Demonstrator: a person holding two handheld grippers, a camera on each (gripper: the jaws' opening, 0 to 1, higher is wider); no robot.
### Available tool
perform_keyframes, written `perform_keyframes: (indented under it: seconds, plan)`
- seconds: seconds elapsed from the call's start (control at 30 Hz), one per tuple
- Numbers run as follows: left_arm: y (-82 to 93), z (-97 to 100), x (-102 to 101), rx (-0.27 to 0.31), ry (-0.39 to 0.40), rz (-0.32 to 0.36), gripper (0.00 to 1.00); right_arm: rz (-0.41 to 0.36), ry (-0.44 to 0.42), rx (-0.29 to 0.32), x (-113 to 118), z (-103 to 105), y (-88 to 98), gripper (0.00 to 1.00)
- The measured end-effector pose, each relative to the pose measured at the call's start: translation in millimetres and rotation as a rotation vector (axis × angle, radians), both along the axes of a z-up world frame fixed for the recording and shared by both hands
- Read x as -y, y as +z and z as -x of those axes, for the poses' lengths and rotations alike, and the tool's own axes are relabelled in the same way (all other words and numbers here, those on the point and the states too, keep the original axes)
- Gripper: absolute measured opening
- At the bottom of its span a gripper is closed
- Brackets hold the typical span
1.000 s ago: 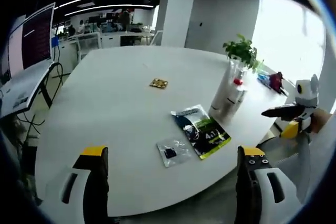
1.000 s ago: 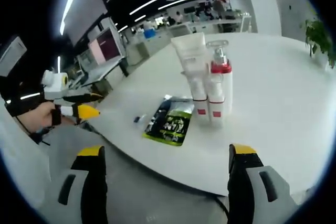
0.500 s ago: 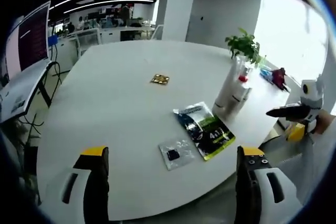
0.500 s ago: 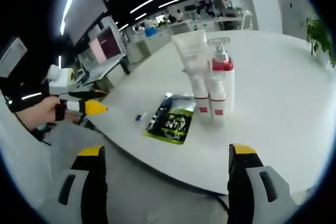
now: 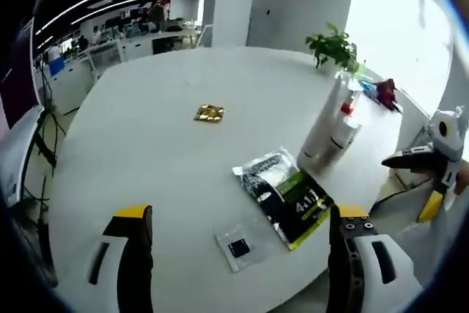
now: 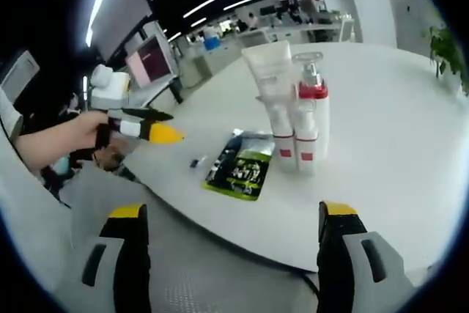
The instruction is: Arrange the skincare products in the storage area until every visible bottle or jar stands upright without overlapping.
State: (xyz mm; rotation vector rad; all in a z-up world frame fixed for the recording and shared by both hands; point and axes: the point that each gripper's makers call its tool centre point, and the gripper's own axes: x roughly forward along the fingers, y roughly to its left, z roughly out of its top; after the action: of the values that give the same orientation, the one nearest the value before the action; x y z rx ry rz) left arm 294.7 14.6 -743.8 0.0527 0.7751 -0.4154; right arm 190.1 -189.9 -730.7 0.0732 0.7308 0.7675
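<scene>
Since the earlier frames, my left claw had swung forward over the table edge, as the right gripper view showed, while the sachets lay where they had been. Three skincare containers stood upright and touching in a tight cluster: an inverted white tube, a pump bottle with a red collar, and a smaller white bottle in front; in the left gripper view the cluster stood near the table's far right edge, just before a potted plant. I judged their crowding a likely reason for spacing them. A black-and-green sachet lay flat just beside them, a small clear packet nearer me, and a small gold item well apart. Both claws were spread wide and empty, touching nothing; the right claw hovered off the table's edge, its jaws looking nearly closed from that side.
</scene>
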Motion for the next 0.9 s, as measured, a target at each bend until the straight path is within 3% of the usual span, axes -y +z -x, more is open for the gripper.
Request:
perform_keyframes:
  seconds: [0.37, 0.9]
  plan:
    - [-9.4, -43.7, 14, -0.043, -0.052, -0.048, 0.95, -0.014, -0.016, -0.017, 3, -7, -6.2, 0.95]
    - [-29.9, -117.0, 14, -0.086, -0.136, -0.136, 0.93, -0.039, -0.073, -0.061, 8, -7, -4.7, 0.94]
